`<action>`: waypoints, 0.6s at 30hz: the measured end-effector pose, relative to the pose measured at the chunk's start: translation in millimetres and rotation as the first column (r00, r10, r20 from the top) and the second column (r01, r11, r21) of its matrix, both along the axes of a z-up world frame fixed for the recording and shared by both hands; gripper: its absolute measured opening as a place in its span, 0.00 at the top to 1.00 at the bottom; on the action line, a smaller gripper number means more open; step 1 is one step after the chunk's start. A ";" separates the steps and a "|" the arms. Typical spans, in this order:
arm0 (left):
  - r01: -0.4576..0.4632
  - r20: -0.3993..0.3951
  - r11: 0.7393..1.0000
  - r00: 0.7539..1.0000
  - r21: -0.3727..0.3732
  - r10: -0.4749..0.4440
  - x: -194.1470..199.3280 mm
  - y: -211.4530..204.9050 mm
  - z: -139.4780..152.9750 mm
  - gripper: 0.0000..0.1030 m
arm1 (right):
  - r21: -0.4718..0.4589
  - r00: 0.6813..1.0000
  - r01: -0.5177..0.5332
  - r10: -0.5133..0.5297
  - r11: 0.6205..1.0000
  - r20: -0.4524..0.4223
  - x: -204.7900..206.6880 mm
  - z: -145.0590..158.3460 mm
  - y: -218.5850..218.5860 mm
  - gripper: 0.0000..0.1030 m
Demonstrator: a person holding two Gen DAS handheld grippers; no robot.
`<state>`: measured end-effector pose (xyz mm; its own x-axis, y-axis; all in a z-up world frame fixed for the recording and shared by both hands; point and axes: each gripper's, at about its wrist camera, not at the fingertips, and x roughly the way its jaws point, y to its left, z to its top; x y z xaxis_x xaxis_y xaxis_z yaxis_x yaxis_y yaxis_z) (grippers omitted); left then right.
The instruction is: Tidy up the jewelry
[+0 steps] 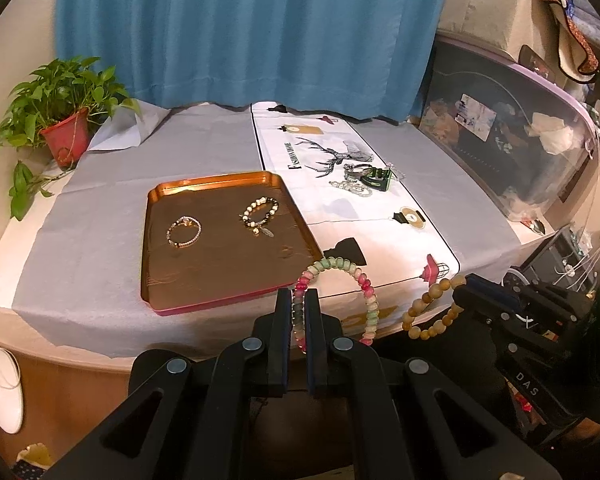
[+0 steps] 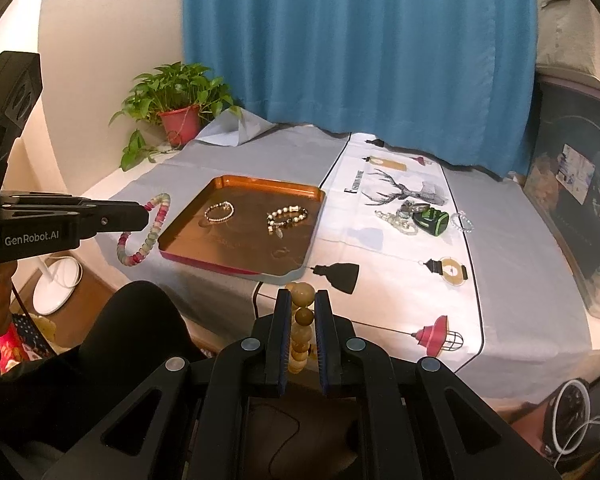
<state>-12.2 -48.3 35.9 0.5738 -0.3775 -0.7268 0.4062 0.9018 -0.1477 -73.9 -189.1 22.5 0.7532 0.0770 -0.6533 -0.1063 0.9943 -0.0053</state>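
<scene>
The left tool (image 1: 299, 316) is pinching a pink-and-green bead bracelet (image 1: 340, 296), its two fingers pressed onto the strand so that the loop stands up in front of them, lifted off the bench (image 1: 100, 280) near its front edge. In the right wrist view the same bracelet (image 2: 146, 230) hangs from the tool's tip to the left of the tray, clear of the cloth.

The right tool (image 2: 302, 320) is closed on a tan wooden bead bracelet (image 2: 303, 320), the big round beads stacked between its fingers; from the left wrist view that bracelet (image 1: 432, 308) dangles as a loop just beside the pink-and-green one, the two apart.

A copper tray (image 1: 156, 264) lies on the grey cloth (image 1: 80, 240) covering the bench. Inside it rest two bracelets, well apart: a thin pale beaded bracelet (image 1: 183, 231) toward the left and a black-and-white bead bracelet (image 1: 260, 216) with a small charm toward the right.

To the right of the tray a white printed runner (image 1: 380, 232) with a stag picture crosses the bench. On it sits a small pile of remaining jewelry (image 1: 358, 180) beside a green-and-black pouch (image 1: 378, 178); in the right wrist view a clear bead bracelet (image 2: 462, 222) lies just right of the pouch.

A potted plant (image 1: 60, 108) stands at the back left corner, before a blue curtain (image 1: 240, 32)
</scene>
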 end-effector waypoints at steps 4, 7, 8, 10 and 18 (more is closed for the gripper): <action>-0.001 -0.010 1.000 1.000 0.001 0.001 3.6 0.3 -5.2 0.96 | -0.003 1.000 -0.005 0.004 1.000 -0.016 4.9 -5.1 2.2 0.88; -0.005 -0.017 1.000 1.000 0.001 0.005 7.2 1.4 -9.8 0.96 | -0.006 1.000 -0.007 0.007 1.000 -0.024 10.2 -8.4 4.1 0.88; -0.006 -0.020 1.000 1.000 0.000 0.006 8.4 1.7 -11.0 0.96 | -0.008 1.000 -0.007 0.007 1.000 -0.026 12.2 -9.4 4.6 0.88; -0.006 -0.029 1.000 1.000 -0.004 0.005 11.6 3.3 -13.5 0.96 | -0.009 1.000 -0.006 0.006 1.000 -0.030 14.8 -11.0 5.8 0.88; -0.020 -0.055 1.000 0.998 -0.024 0.018 31.5 11.2 -21.2 0.96 | -0.020 0.999 -0.018 0.017 1.000 -0.043 35.0 -13.6 10.4 0.88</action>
<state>19.3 -37.1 14.7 0.5410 -0.3851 -0.7477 0.3798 0.9051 -0.1913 -38.9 -178.8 8.9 0.7231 0.0758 -0.6866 -0.1241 0.9920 -0.0211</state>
